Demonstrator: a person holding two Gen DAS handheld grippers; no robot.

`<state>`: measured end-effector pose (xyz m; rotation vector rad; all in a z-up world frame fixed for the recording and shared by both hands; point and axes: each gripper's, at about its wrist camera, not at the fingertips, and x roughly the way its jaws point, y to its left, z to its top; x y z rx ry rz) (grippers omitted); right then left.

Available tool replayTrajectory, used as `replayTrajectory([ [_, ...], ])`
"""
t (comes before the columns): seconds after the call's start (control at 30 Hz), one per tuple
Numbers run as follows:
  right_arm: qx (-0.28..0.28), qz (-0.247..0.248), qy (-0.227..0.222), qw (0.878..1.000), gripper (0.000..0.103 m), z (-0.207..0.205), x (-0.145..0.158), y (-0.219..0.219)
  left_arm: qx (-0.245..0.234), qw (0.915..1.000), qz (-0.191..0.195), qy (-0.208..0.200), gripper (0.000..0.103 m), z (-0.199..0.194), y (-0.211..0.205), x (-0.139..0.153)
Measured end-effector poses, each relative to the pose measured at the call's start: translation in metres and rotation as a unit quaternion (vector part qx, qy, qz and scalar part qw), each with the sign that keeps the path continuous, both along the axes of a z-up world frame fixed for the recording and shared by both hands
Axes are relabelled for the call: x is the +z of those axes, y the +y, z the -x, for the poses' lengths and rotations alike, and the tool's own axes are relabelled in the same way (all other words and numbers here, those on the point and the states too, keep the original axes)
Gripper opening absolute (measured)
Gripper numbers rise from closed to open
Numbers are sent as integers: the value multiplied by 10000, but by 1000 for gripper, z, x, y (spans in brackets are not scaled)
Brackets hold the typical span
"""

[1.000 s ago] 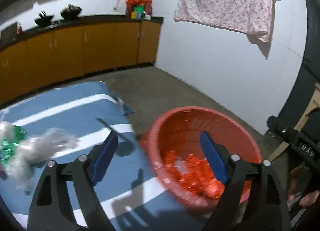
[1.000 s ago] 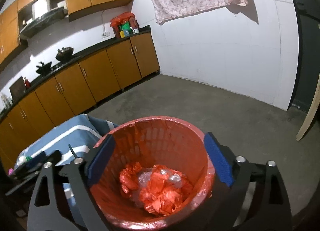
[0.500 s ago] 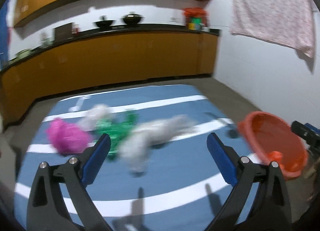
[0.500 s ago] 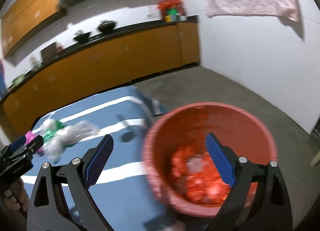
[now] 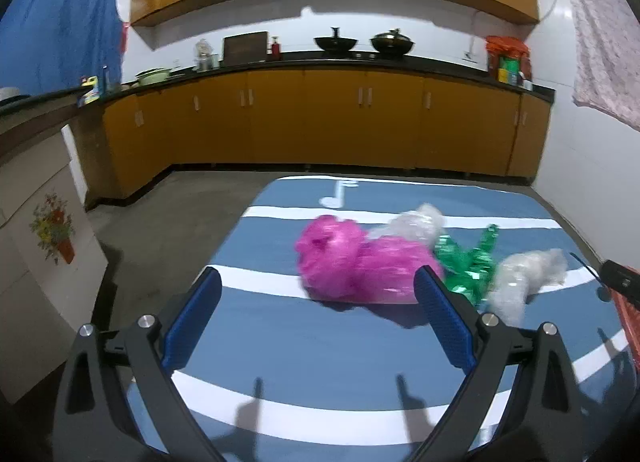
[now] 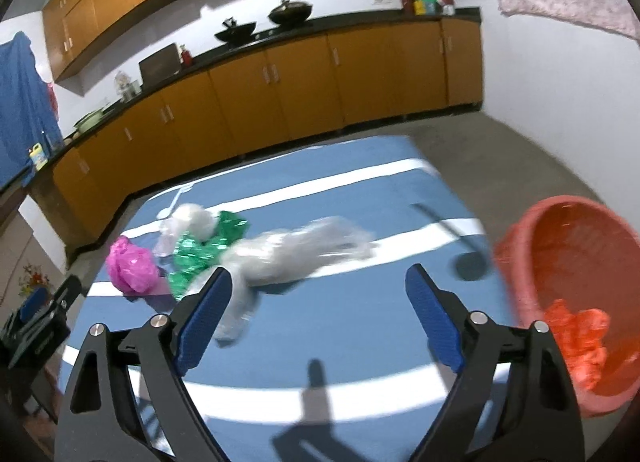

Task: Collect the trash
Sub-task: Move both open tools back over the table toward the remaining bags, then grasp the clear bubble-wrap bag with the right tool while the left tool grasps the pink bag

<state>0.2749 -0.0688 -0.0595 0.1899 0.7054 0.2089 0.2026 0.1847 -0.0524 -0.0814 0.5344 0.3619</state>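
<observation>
Blue striped table (image 5: 360,362) filling mid-frame. Red basket (image 6: 568,270) at right edge, red scraps inside. Centre frame: pink bag (image 5: 352,266), clear plastic (image 6: 288,254), green wrapper (image 5: 468,266). Left gripper (image 5: 316,318) wide open, empty; right gripper (image 6: 316,314) just narrowing, jaws apart, empty.

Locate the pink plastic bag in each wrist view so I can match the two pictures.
Left wrist: pink plastic bag sits centre, just beyond the tool's fingertips.
Right wrist: pink plastic bag lies at far left on the cloth.
Shared landmark: green crumpled wrapper beside it.
</observation>
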Motion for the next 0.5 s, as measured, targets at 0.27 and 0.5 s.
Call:
replayTrajectory([
  [0.27,12,102,492,9987,81,-32,-27,57,242,9996,157,-45,95,10,30,0],
  [0.5,-80,309,821,9961,58,-39,-45,62,250,9991,348,-12,95,8,41,-6],
])
